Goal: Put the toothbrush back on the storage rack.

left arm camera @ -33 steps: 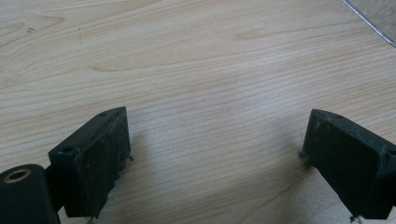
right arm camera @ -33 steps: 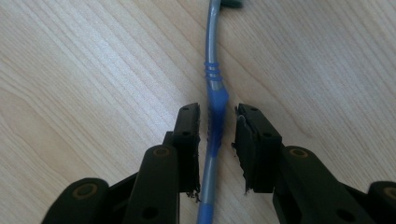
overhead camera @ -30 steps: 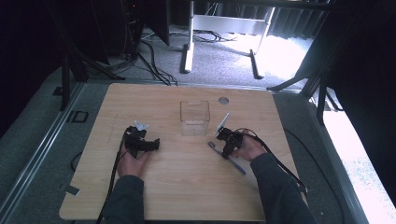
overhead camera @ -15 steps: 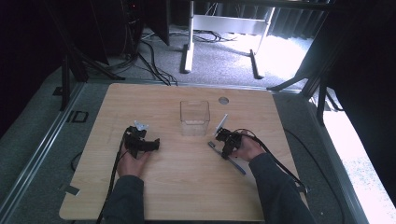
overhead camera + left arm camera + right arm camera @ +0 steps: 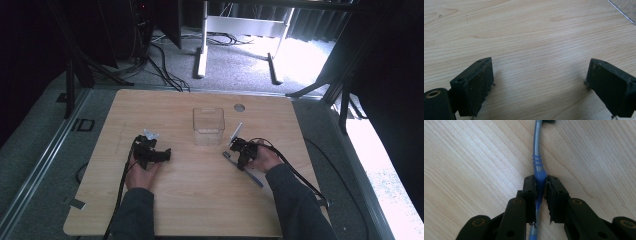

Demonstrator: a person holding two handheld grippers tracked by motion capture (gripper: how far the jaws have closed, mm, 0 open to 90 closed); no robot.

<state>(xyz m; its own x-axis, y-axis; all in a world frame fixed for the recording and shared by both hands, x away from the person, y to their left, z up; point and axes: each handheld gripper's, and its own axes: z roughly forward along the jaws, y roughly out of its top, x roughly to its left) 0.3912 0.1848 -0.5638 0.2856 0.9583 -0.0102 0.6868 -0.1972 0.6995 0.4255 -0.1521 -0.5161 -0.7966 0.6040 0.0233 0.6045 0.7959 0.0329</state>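
A slim brush with a blue handle and a grey neck lies flat on the wooden table, right of centre. My right gripper has its pads pressed on the blue handle. Its jaws have just been closing with the handle between them. In the high view the right gripper sits low on the table, held by a hand. My left gripper rests on the table left of centre. Its jaws stand wide apart over bare wood, holding nothing.
A clear plastic box stands at the table's middle, its corner edge at the upper right of the left gripper view. A thin white stick leans beside the box. A round grommet sits near the far edge.
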